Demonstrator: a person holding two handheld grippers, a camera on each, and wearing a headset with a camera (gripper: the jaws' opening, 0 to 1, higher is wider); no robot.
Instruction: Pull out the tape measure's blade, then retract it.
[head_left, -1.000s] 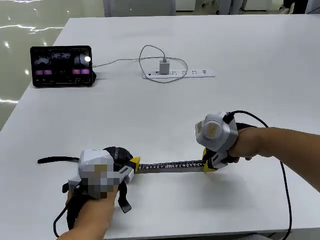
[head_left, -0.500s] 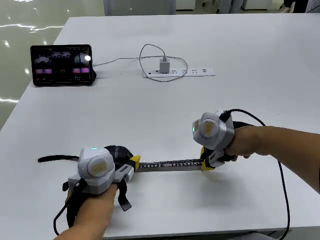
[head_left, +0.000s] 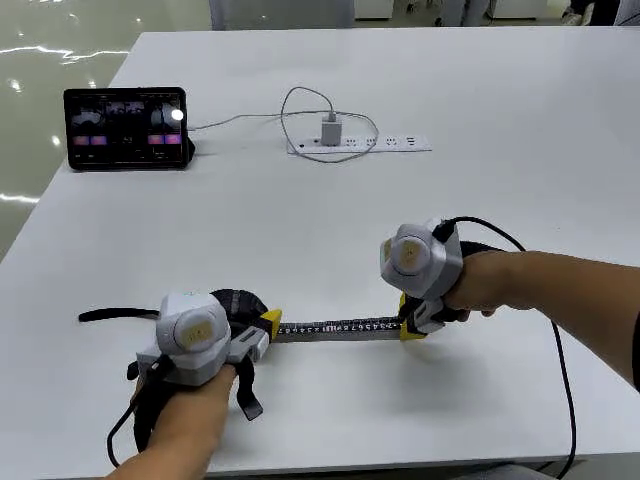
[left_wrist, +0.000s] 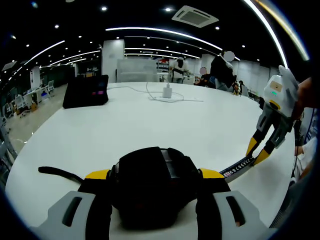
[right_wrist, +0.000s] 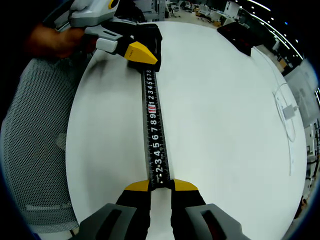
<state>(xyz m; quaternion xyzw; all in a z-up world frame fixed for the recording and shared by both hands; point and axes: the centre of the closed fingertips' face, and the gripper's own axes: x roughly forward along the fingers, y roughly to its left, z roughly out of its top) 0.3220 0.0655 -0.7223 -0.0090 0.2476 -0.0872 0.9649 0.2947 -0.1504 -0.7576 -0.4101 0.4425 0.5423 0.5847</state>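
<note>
Both ends held | left gripper jaws clamped on tape measure case | right gripper jaws pinch blade tip, blade flat along surface | advise straight, level travel, no twist

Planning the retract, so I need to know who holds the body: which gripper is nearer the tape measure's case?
Left. The left gripper is clamped around the black tape measure case. The right gripper is apart from it, pinching the far end of the pulled-out blade.
</note>
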